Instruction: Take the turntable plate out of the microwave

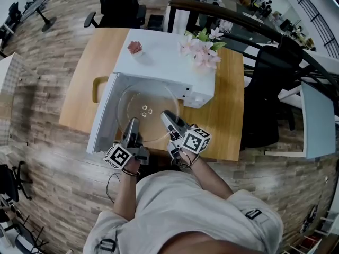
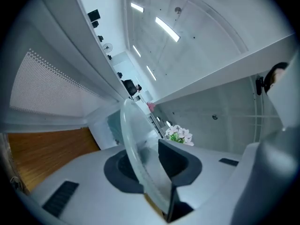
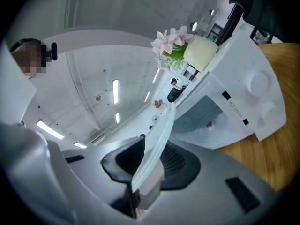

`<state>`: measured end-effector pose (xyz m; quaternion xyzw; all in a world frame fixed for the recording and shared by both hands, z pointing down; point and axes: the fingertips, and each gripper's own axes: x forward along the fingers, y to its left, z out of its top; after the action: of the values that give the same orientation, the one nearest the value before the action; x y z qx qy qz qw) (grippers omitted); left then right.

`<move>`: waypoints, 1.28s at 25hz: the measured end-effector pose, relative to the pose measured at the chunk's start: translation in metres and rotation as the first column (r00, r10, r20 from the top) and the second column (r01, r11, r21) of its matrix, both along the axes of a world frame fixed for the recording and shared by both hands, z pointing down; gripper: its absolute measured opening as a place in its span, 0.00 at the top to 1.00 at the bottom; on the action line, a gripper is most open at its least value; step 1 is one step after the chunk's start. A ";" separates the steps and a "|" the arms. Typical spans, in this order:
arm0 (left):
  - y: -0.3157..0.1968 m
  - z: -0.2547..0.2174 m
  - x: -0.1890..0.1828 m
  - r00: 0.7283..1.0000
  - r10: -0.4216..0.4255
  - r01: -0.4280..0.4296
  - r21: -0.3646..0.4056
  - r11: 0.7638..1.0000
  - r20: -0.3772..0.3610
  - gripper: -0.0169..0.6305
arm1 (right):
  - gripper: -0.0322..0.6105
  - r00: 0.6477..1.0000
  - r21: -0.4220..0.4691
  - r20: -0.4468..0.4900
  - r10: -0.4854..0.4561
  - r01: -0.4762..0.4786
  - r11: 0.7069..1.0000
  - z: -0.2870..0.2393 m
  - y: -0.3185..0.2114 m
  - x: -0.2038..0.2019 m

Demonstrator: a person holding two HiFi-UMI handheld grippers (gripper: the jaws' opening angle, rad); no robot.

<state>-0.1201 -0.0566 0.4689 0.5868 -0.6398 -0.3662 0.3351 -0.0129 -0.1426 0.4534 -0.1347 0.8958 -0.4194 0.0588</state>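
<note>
The clear glass turntable plate point(image 1: 147, 111) hangs in front of the open white microwave point(image 1: 164, 62), held at its near rim from both sides. My left gripper point(image 1: 131, 125) is shut on the plate's left near edge; in the left gripper view the plate rim point(image 2: 140, 158) runs between the dark pads. My right gripper point(image 1: 168, 119) is shut on the right near edge, and the rim point(image 3: 154, 149) sits clamped between its pads in the right gripper view. The plate mirrors ceiling lights in both gripper views.
The microwave door point(image 1: 103, 115) stands swung open to the left. Pink flowers point(image 1: 198, 49) and a small pink item point(image 1: 134, 47) sit on the microwave top. The wooden table point(image 1: 228, 115) carries it; black chairs point(image 1: 270, 89) stand at the right and behind.
</note>
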 end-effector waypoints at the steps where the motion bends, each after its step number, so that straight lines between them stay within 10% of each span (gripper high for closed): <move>1: -0.002 -0.006 0.000 1.000 0.002 -0.002 0.010 1.000 0.002 0.82 | 0.79 1.000 0.011 0.004 0.002 -0.002 1.000 -0.006 -0.002 -0.001; 32: -0.062 -0.109 -0.005 0.981 0.086 -0.118 0.185 0.976 0.171 0.81 | 0.79 0.990 0.211 0.116 0.080 -0.103 0.972 -0.107 -0.046 0.004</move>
<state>-0.1247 -0.1181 0.3598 0.6766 -0.5951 -0.3601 0.2416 -0.0091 -0.1888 0.3461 -0.1461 0.9246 -0.3226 0.1404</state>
